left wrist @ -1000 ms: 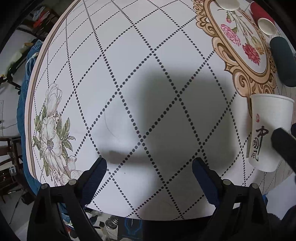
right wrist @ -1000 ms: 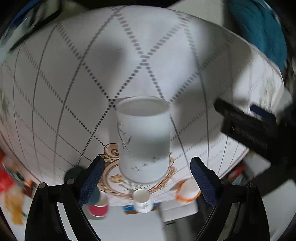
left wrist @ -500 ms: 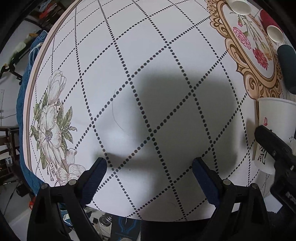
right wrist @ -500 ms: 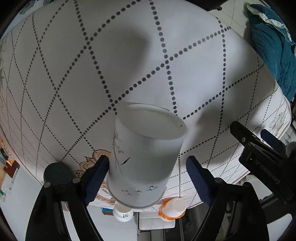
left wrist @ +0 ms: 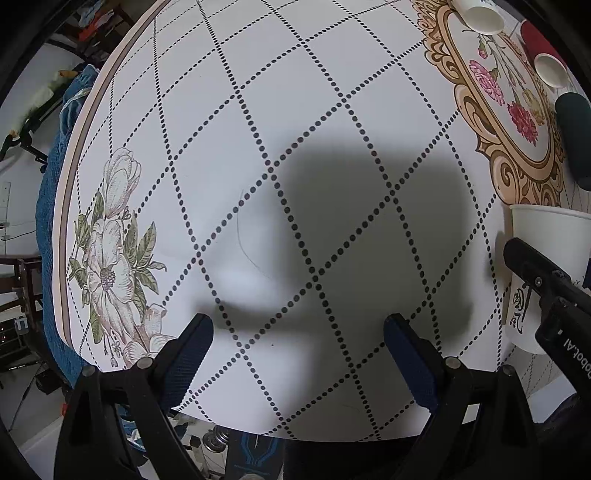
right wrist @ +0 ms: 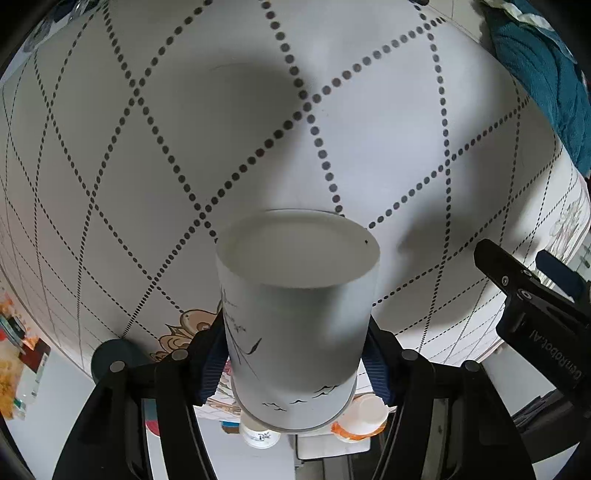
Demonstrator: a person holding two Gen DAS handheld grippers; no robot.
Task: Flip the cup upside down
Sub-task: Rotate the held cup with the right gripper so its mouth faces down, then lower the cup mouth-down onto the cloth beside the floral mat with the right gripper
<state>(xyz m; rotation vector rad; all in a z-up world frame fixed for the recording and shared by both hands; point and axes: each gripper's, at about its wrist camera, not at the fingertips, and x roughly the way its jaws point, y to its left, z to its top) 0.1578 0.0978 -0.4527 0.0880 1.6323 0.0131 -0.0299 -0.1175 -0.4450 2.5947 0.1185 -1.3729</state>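
Observation:
A white paper cup (right wrist: 295,325) with black ink drawings sits between the blue pads of my right gripper (right wrist: 295,365), which is shut on its wall. The cup's far end faces the table (right wrist: 258,147); whether it touches the table cannot be told. In the left wrist view the same cup (left wrist: 532,258) stands at the right edge with black characters on it, and the right gripper's black body (left wrist: 546,295) crosses in front of it. My left gripper (left wrist: 295,343) is open and empty over the near part of the table.
The round table (left wrist: 295,129) has a white dotted-diamond cloth with a gold floral panel (left wrist: 506,103). A dark green cylinder (left wrist: 576,125), a red cup (left wrist: 543,55) and a white cup (left wrist: 480,14) stand at the far right. A teal cloth (right wrist: 539,66) lies beyond the table edge.
My right gripper's jaws have closed onto the cup, which was loose between them before. The left gripper has stayed open and drifted slightly over the table.

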